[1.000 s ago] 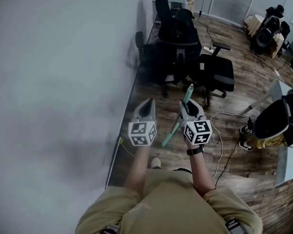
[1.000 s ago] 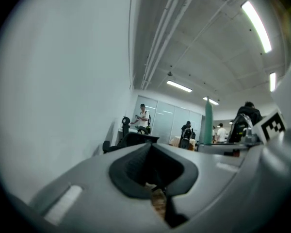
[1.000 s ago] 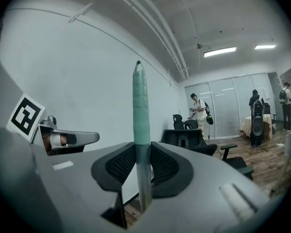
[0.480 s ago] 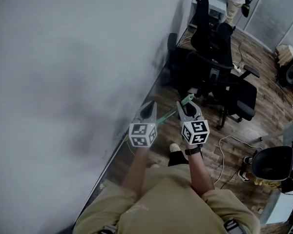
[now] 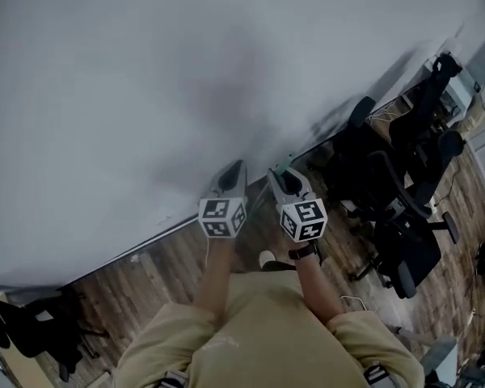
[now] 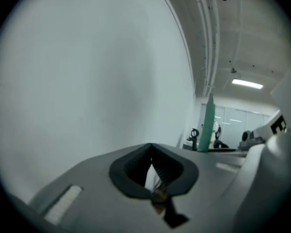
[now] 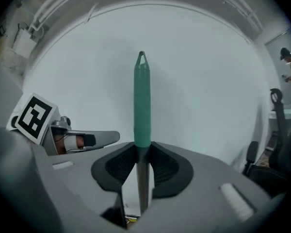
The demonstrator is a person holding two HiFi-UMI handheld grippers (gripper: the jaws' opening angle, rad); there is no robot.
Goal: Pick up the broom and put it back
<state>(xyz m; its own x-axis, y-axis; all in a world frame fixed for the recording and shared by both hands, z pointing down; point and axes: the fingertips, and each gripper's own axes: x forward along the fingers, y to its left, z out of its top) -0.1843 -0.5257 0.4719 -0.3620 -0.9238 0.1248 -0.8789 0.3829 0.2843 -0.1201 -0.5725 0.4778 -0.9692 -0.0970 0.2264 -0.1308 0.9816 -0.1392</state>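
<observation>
Wall [image 5: 145,95]: plain white, fills most of the head view; both grippers point at it
Floor [image 5: 170,265]: dark wood planks, running along the foot of the wall
Chairs [image 5: 388,208]: black office chairs clustered at the right, one more at the lower left; well apart from the grippers
Broom [image 7: 141,101]: held in the right gripper; its green handle end stands straight up out of the jaws, the bare shaft runs down through them; the brush end is in no view
Right gripper [image 7: 141,149]: clamped on the broom shaft just below the green sleeve
Left gripper [image 6: 151,148]: jaws together, nothing between them, just beside the right one
Relation for the next move: the broom's long axis is upright, crossing the jaws, with the wall directly ahead; the right hand alone carries it, so leaning it back there looks like that hand's job
Count: one broom, two grippers; the chair cluster is too tangled to count
</observation>
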